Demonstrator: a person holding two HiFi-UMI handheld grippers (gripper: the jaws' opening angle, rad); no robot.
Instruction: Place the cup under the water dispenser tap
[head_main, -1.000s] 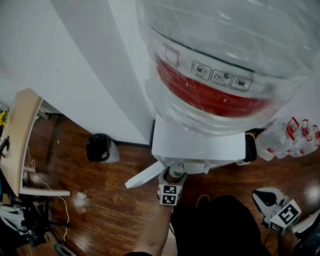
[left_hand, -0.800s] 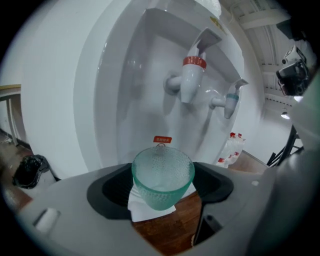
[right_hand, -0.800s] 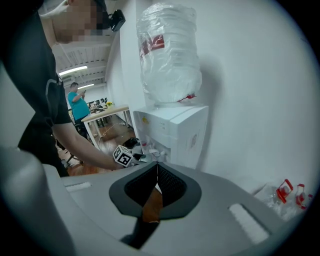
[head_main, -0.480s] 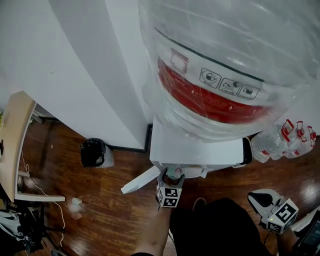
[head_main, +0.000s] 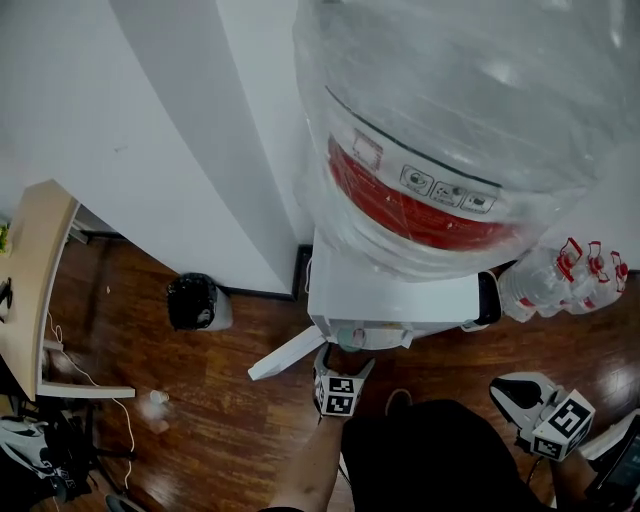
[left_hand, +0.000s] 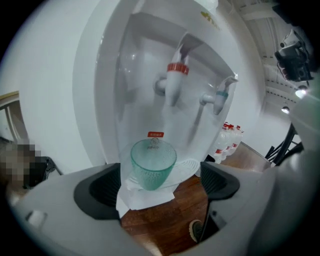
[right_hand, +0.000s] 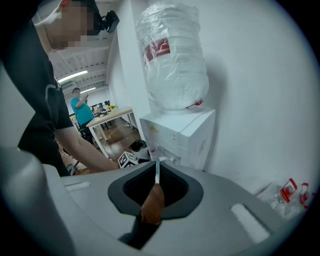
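The red tap overhangs the cup, and the dispenser's recess wall closes in just behind it. Toward you, the space above the wooden floor is open.

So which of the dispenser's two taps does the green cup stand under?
The red-banded white tap, the left one in the left gripper view. The translucent green textured cup stands below it; the blue-handled tap is off to its right.

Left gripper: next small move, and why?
Probably draw the left gripper straight back. Its jaws have just been opening and stand clear of the green cup, which sits between them on the drip tray, roughly below the red tap; a sideways move might tip it.
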